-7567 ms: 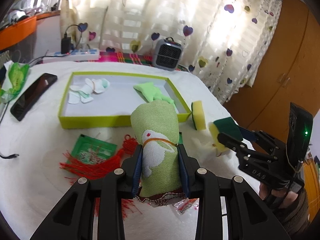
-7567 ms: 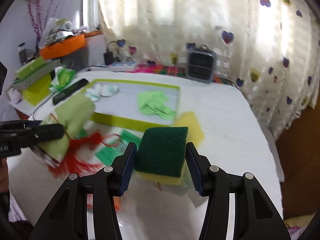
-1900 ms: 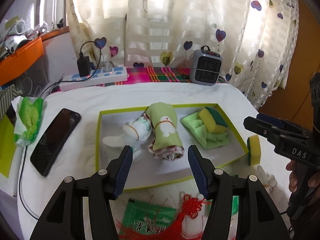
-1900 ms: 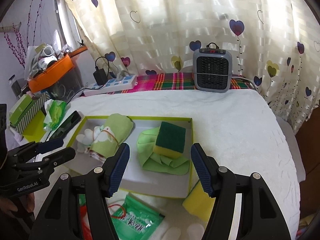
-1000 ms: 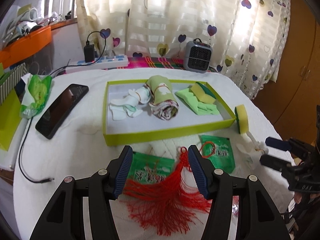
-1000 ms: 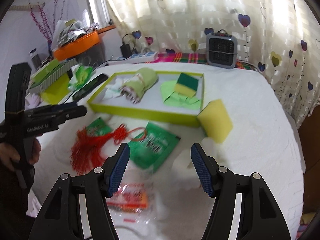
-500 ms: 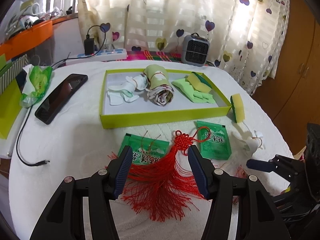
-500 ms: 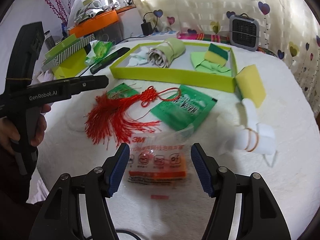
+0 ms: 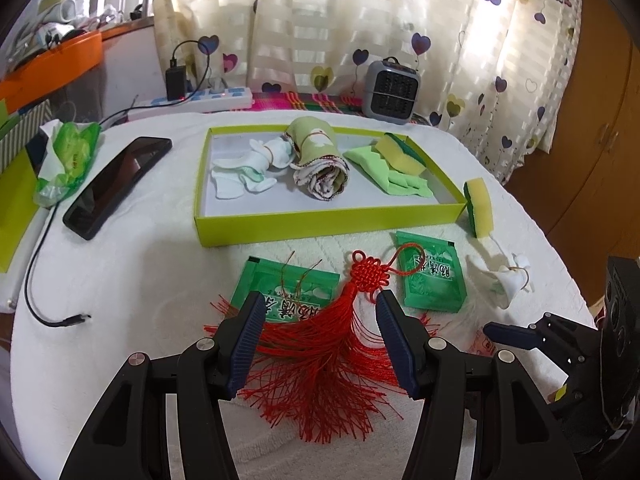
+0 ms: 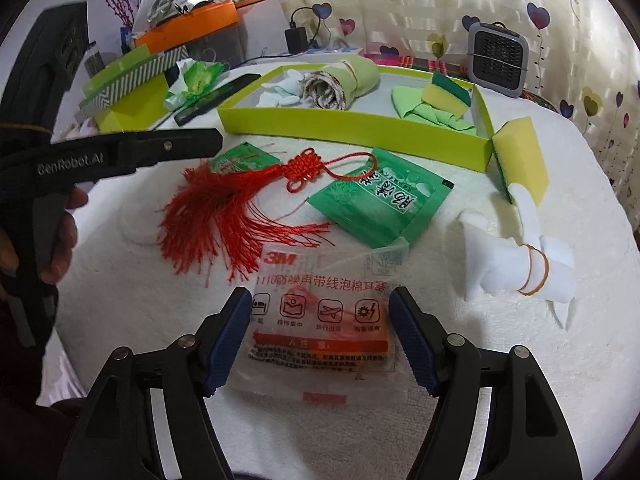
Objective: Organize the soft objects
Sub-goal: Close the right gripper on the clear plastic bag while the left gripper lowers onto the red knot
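My left gripper (image 9: 318, 304) hangs open over a red tassel (image 9: 328, 340) that lies on the white table cover, nothing gripped. My right gripper (image 10: 320, 300) is low over a clear earplug packet (image 10: 320, 320). Its jaws are opening, and the packet lies flat between them without either pad pressing on it. The lime tray (image 9: 320, 224) holds white socks (image 9: 252, 164), a rolled green cloth (image 9: 320, 160), a folded green cloth (image 9: 392, 176) and a sponge (image 9: 400, 152). Outside the tray, a yellow sponge (image 10: 520, 152) leans on its corner, beside a banded white sock bundle (image 10: 516, 264).
Two green sachets (image 9: 284, 292) (image 9: 432, 276) flank the tassel's knot. A phone (image 9: 116, 184), a green tissue pack (image 9: 68, 156) and a loose cable (image 9: 40, 280) lie left of the tray. A small heater (image 9: 390, 92) and a power strip (image 9: 200, 100) stand behind it.
The rolled cloth and the sponge I held earlier now lie in the tray. Within the last second my right gripper sank over the earplug packet. My left gripper stayed above the tassel.
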The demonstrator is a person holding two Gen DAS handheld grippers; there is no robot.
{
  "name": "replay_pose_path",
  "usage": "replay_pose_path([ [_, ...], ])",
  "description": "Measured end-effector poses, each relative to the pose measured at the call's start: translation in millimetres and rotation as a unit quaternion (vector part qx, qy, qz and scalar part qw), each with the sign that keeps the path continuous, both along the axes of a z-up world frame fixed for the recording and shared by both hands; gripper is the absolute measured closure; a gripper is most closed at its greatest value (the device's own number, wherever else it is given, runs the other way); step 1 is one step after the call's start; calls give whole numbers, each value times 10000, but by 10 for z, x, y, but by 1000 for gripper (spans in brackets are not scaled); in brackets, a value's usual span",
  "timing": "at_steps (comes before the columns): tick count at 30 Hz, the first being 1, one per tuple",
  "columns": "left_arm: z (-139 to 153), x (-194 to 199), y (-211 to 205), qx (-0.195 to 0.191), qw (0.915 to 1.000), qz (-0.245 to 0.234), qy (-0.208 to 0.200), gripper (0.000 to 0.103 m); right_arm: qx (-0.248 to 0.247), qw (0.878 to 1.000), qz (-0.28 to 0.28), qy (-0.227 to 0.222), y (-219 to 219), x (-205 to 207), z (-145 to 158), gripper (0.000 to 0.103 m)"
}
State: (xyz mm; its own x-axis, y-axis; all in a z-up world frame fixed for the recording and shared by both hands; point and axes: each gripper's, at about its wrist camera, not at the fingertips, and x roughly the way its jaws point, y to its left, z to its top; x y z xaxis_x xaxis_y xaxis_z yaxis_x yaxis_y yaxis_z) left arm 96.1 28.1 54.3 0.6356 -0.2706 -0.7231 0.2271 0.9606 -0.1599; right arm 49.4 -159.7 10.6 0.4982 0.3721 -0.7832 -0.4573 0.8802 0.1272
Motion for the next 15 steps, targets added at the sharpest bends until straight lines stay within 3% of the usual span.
replay_pose_path([
  [8, -13, 20, -7, -4, 10000, 3, 19, 46, -187, 9997, -42, -128, 28, -21, -18, 32],
  [15, -40, 43, -87, 57, 9999, -91, 39, 46, -428, 9985, -64, -345, 30, -72, -27, 48],
])
